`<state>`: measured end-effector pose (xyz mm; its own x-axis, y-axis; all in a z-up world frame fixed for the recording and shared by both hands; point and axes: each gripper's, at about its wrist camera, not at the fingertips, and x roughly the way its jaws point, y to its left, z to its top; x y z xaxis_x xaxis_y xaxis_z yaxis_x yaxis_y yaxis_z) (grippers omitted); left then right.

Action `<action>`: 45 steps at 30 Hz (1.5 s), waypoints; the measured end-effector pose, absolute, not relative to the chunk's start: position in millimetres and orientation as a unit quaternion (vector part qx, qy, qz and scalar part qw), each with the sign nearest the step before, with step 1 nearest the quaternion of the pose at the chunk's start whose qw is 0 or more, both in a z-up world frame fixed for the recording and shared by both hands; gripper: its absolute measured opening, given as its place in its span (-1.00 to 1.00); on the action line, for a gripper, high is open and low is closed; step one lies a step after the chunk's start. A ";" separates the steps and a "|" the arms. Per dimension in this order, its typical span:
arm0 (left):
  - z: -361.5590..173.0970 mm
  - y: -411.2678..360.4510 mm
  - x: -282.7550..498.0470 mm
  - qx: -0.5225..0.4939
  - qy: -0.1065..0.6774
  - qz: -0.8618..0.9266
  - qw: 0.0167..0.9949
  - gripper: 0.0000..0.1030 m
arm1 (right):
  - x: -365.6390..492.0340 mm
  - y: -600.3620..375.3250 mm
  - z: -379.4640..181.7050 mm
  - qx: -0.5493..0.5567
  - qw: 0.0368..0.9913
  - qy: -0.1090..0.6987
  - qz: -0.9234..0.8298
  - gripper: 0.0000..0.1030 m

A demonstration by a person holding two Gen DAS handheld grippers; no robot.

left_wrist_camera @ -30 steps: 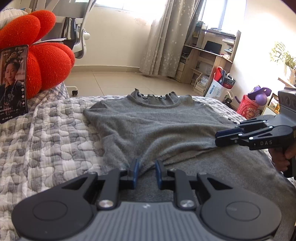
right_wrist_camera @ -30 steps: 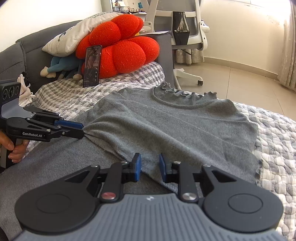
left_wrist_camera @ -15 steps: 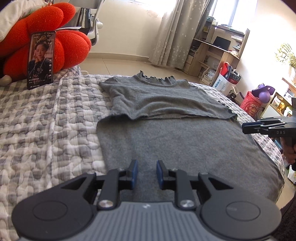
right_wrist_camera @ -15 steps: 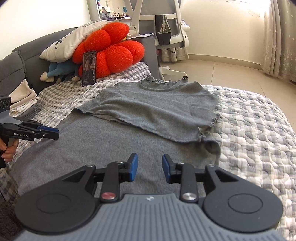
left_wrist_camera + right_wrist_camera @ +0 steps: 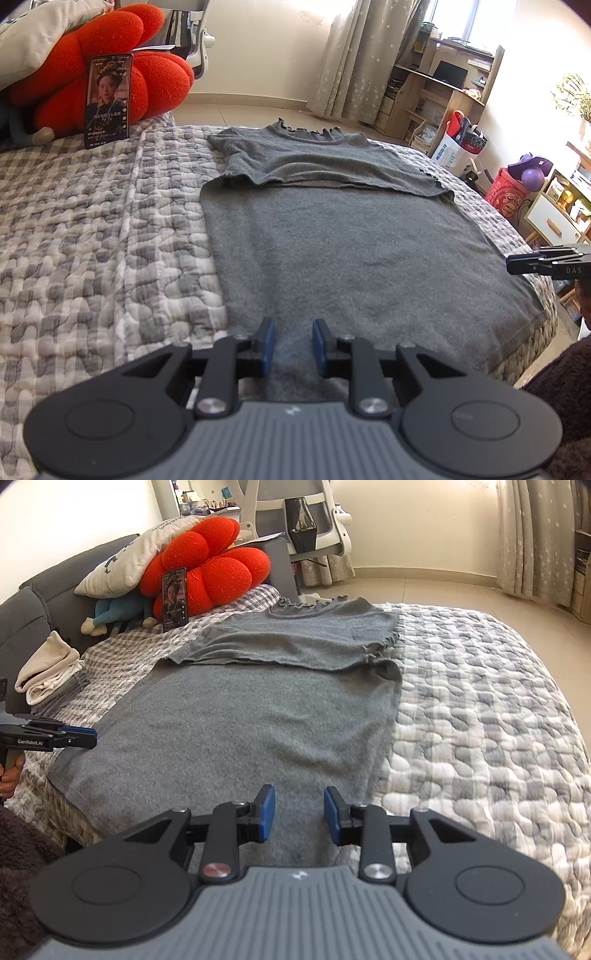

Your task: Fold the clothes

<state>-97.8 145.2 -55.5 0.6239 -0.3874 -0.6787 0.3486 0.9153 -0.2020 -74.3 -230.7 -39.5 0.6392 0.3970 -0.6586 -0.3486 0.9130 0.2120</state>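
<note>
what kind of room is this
Most likely a bedroom at home: a bed with a quilt and padded headboard, pillows and a red cushion at its head, a desk by the curtained window.

Red flower cushion (image 5: 110,70), phone (image 5: 108,99) propped against it.

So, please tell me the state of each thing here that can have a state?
Grey dress: flat on the bed, top part folded down over the skirt.
Left tool: open, holding nothing, above the hem.
Right tool: open, holding nothing.
Phone: screen on, leaning on the red cushion.
Cream clothes: folded, stacked.
</note>
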 end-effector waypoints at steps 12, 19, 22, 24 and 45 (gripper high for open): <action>-48.0 162.5 -133.4 -0.019 0.393 -0.189 0.900 -0.56 | -109.1 -254.3 -37.7 0.063 0.901 0.384 0.192 -0.25; -47.1 175.5 -138.2 -0.064 0.411 -0.197 0.888 -0.56 | -116.7 -271.0 -42.5 0.136 0.875 0.415 0.209 -0.25; -49.2 185.7 -135.0 -0.125 0.435 -0.207 0.867 -0.58 | -115.8 -283.5 -46.3 0.197 0.853 0.430 0.219 -0.25; -53.9 189.9 -133.0 -0.158 0.449 -0.218 0.852 -0.58 | -116.3 -291.0 -47.9 0.228 0.841 0.436 0.224 -0.25; -69.0 201.9 -123.7 -0.255 0.451 -0.271 0.811 -0.84 | -106.2 -296.6 -51.4 0.310 0.795 0.448 0.267 -0.81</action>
<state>-123.7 201.9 -69.0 0.4459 -0.6696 -0.5940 0.2082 0.7230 -0.6587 -106.2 -296.6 -51.4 0.4568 0.7024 -0.5458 -0.1468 0.6647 0.7326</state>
